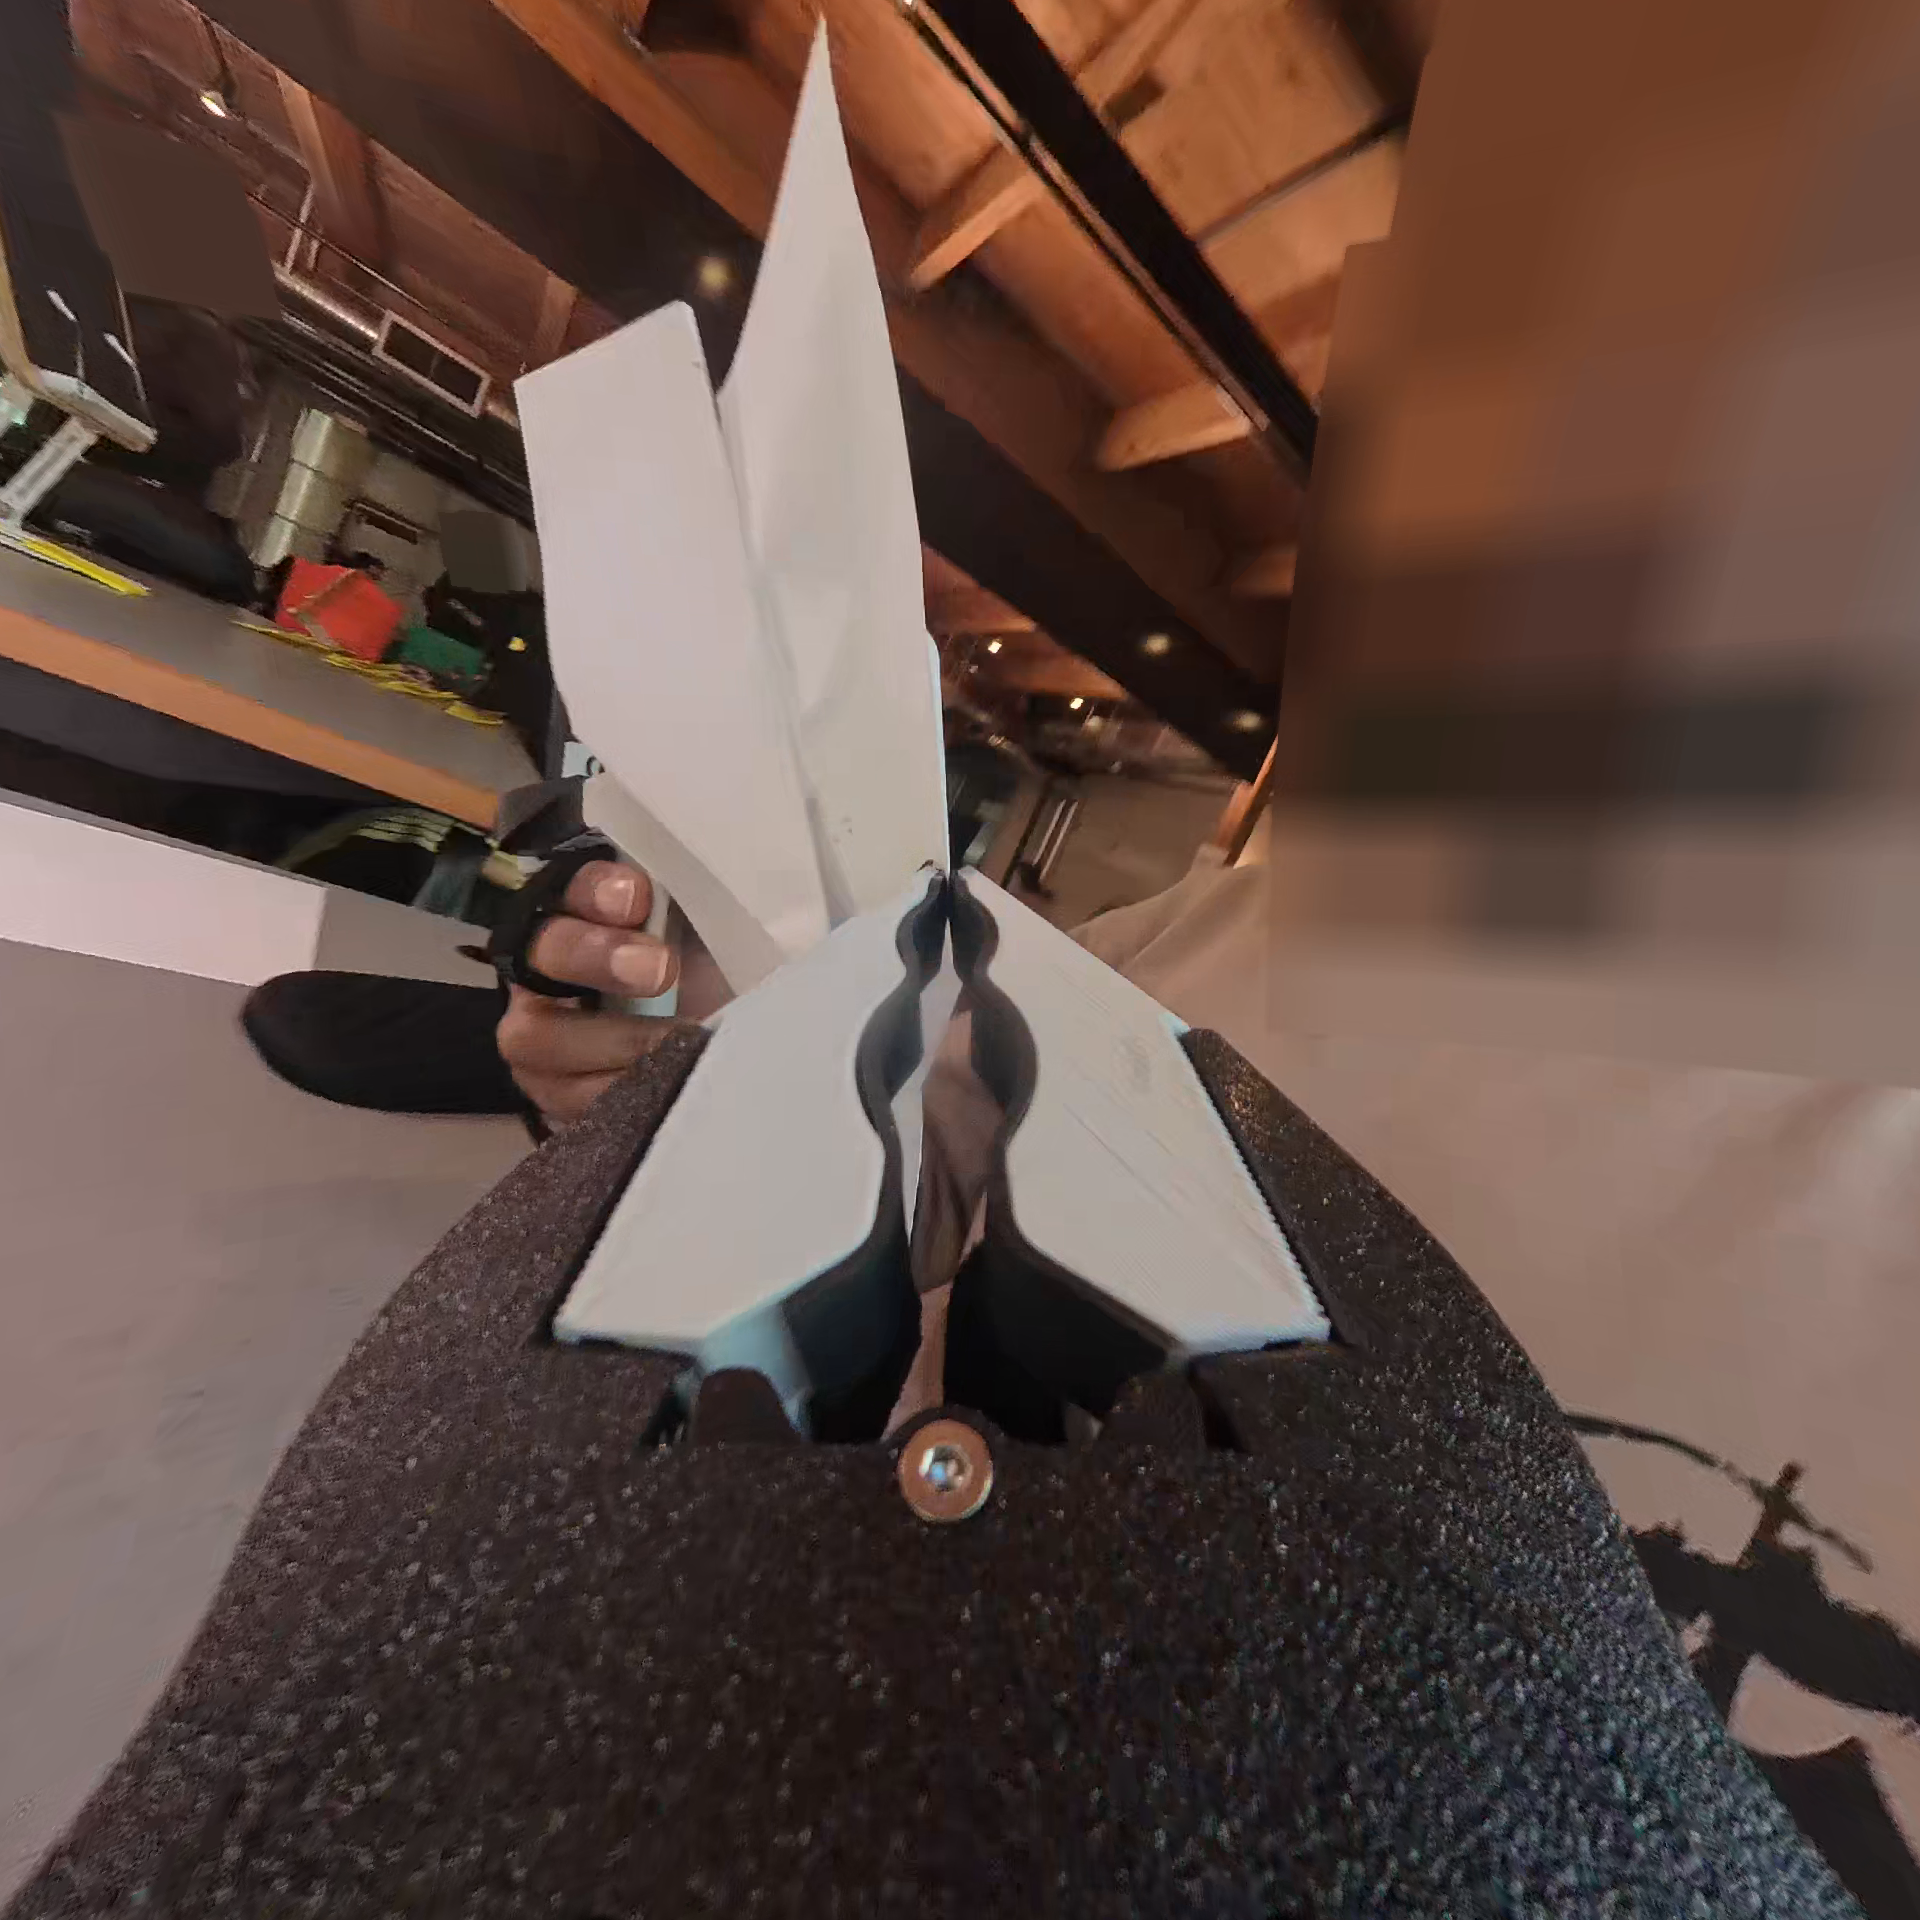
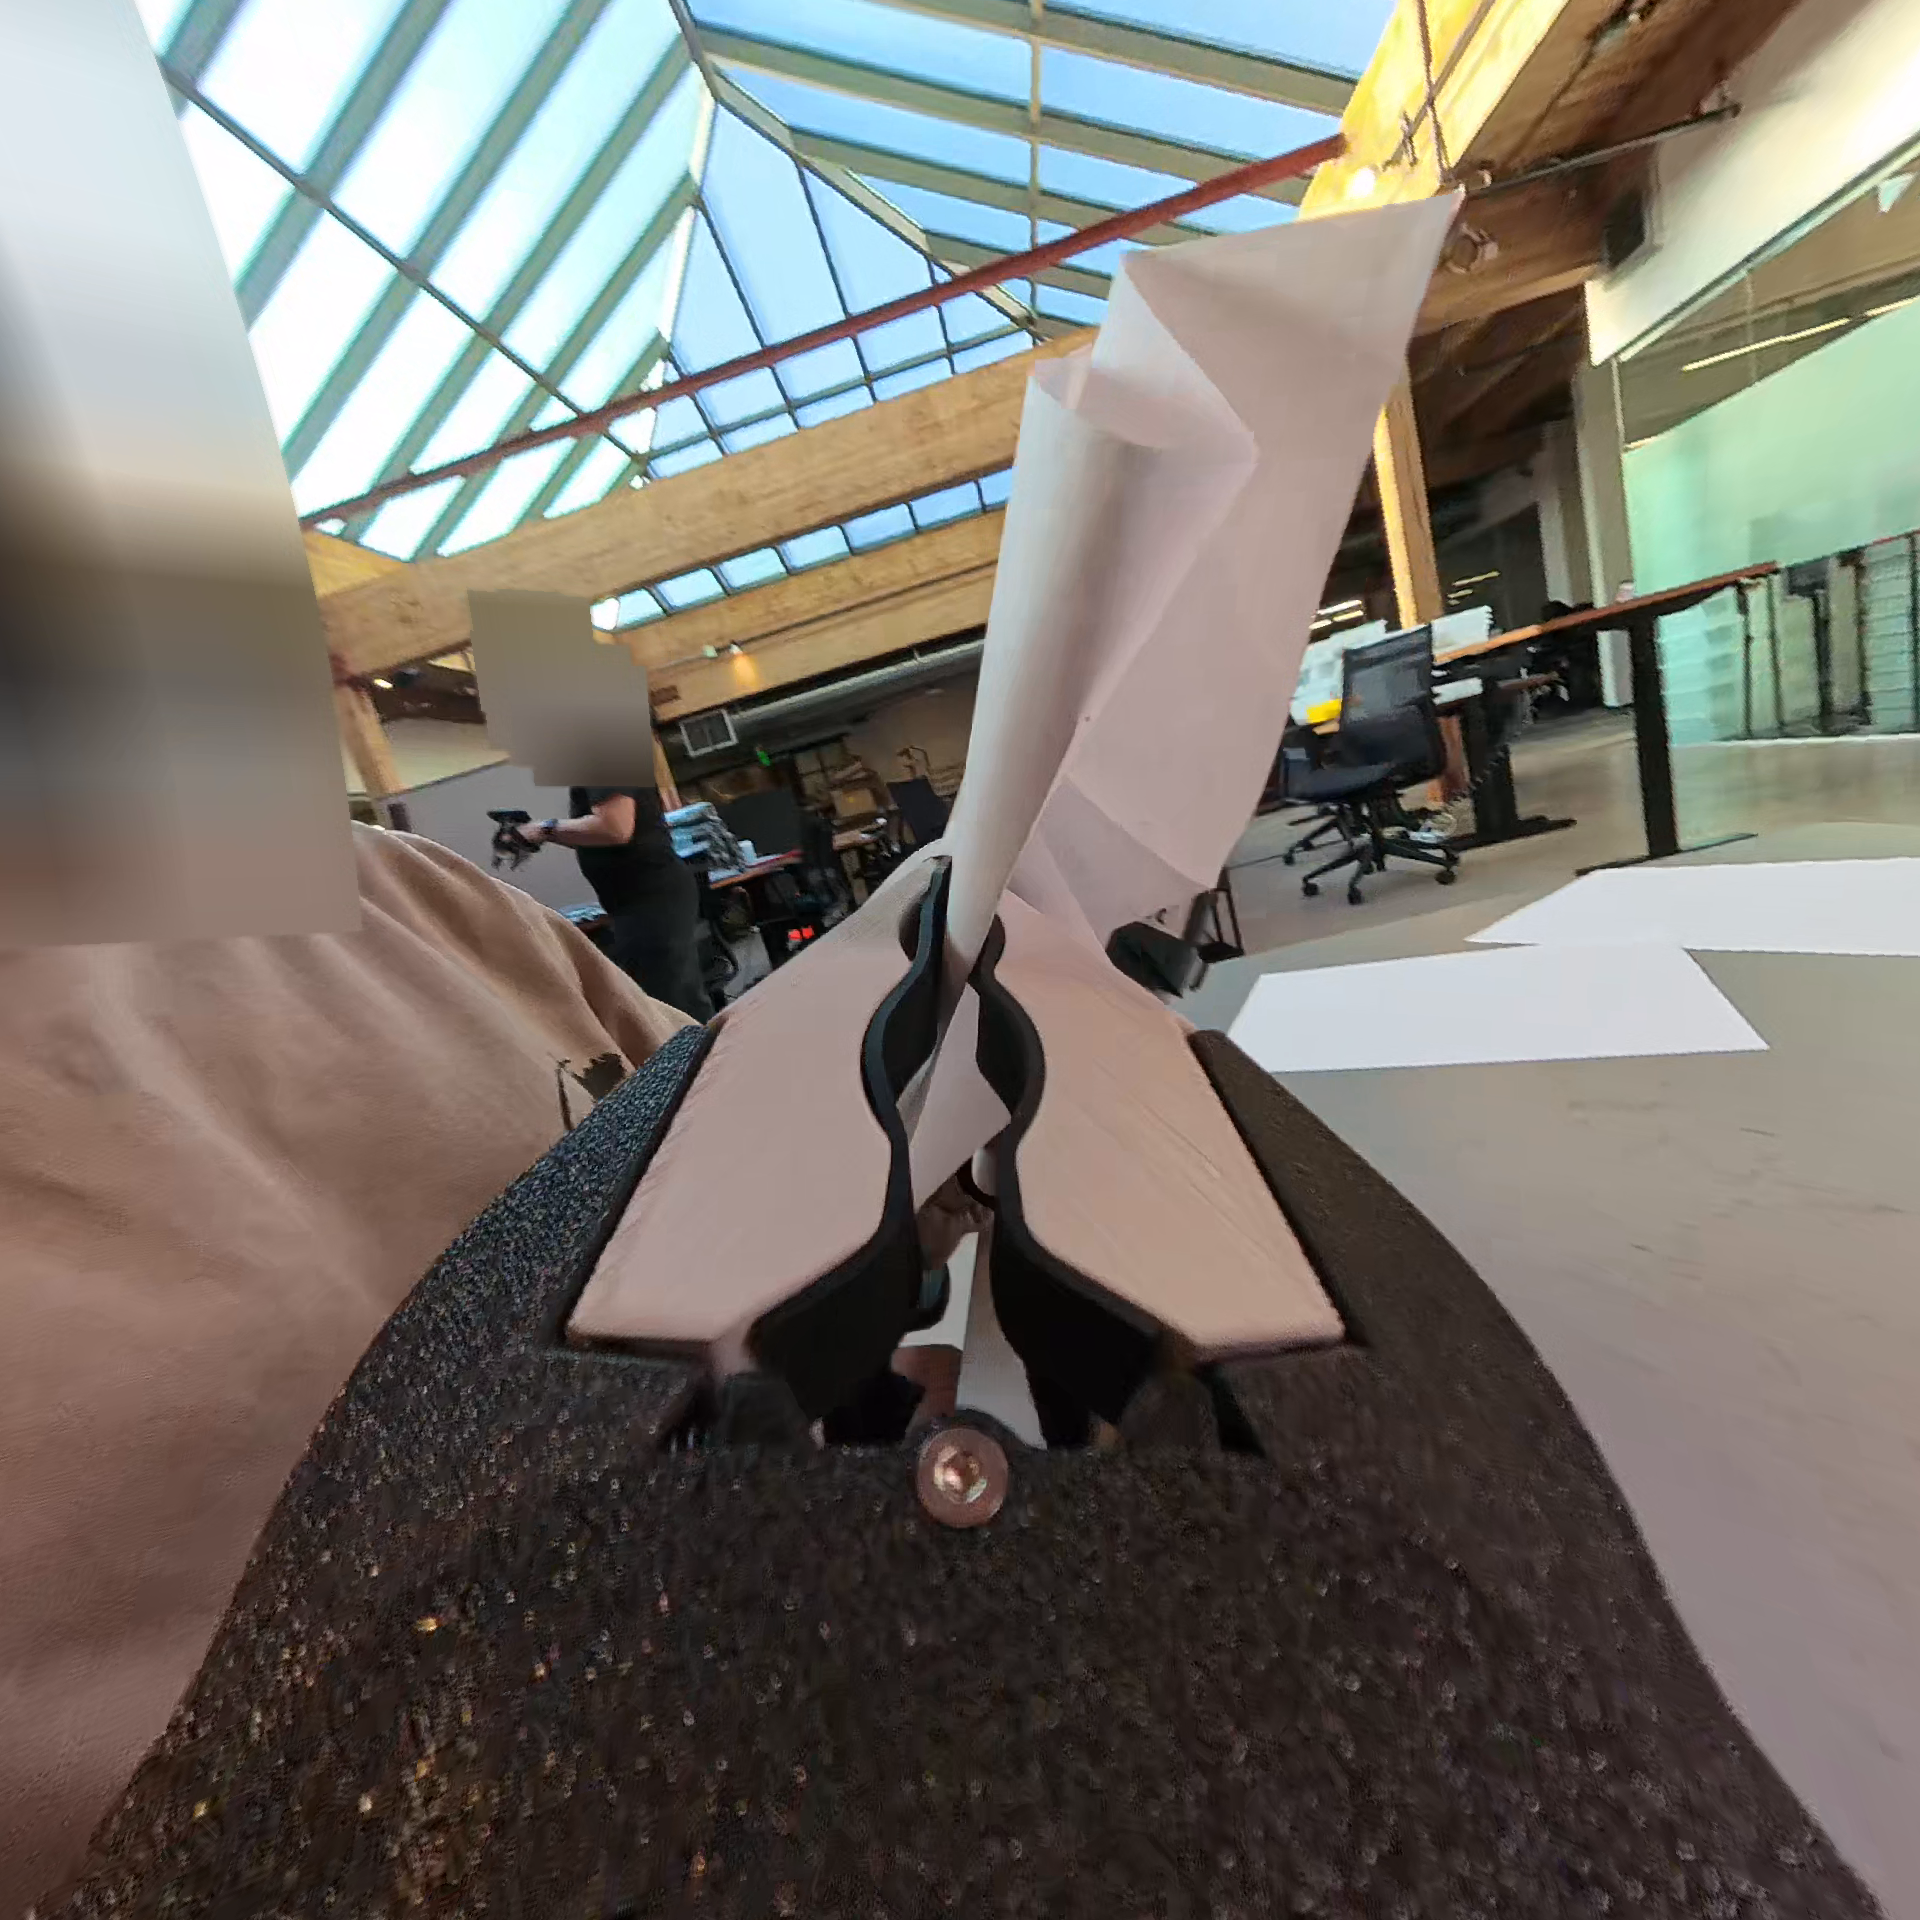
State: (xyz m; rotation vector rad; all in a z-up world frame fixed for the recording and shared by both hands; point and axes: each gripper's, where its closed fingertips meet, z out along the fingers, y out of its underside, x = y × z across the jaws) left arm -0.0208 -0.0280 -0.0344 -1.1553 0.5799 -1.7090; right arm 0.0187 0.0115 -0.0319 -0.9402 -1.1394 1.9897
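Pinching one folded white paper [image 1: 769,582] mid-frame, both the left tool [image 1: 948,883] and right tool [image 2: 961,914] sit clamped, so pulling apart could tear it.

We see a folded sheet of white paper [image 1: 748,582] pinched between the closed tips of the left gripper [image 1: 943,883]; it stands upward from the tips, creased lengthwise, one long pointed flap rising highest and a shorter blunt flap on its left. In the right wrist view we see a crumpled, twisted sheet of white paper [image 2: 1143,582] clamped between the right gripper [image 2: 961,904] tips, leaning up and to the right, its top corner curled.
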